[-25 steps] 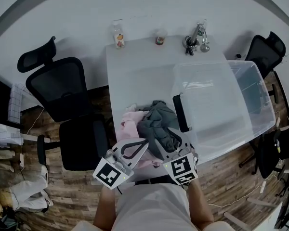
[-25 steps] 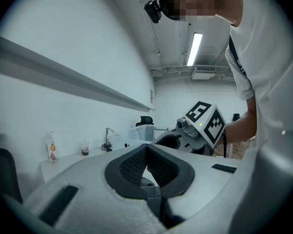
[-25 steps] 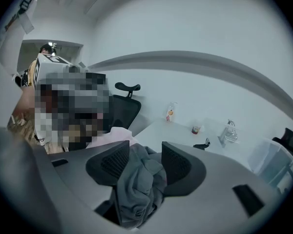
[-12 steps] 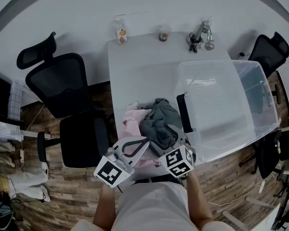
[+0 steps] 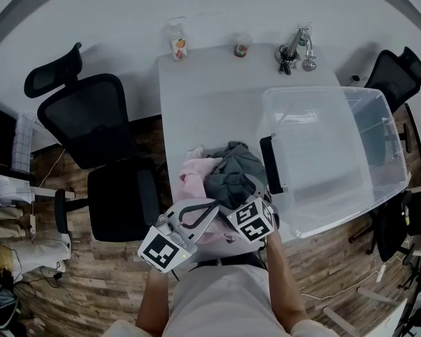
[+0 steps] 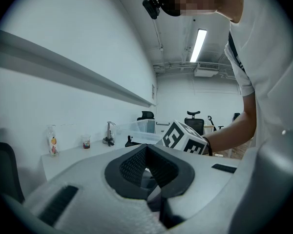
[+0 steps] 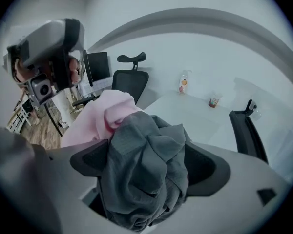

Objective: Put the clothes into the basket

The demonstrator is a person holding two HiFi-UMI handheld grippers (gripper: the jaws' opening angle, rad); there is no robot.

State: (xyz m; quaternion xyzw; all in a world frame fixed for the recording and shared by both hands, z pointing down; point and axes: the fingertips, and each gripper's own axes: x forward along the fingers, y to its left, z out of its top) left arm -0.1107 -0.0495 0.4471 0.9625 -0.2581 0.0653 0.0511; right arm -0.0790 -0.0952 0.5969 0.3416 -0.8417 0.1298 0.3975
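Observation:
A grey garment (image 5: 231, 170) lies bunched on a pink garment (image 5: 191, 181) at the table's near edge. The clear plastic basket (image 5: 379, 153) stands just right of the pile, with nothing showing inside. My right gripper (image 5: 243, 201) points steeply down into the pile. In the right gripper view my right gripper (image 7: 146, 165) has its jaws spread wide; they have just been opening, and the grey garment (image 7: 146, 174) fills the gap between them. The pink garment (image 7: 102, 113) shows behind it. My left gripper (image 5: 210, 207) hovers level at the pile's near left, shut on nothing, as the left gripper view (image 6: 146, 149) confirms.
On the white table (image 5: 203, 97), along the far edge, stand a bottle (image 5: 177, 48), a small cup (image 5: 242, 48) and a bunch of metal items (image 5: 295, 51). A black office chair (image 5: 98, 132) stands left of the table, another chair (image 5: 393, 72) at far right.
My right gripper has sunk and tipped down onto the grey garment, and its jaws have spread. The left gripper has stayed put.

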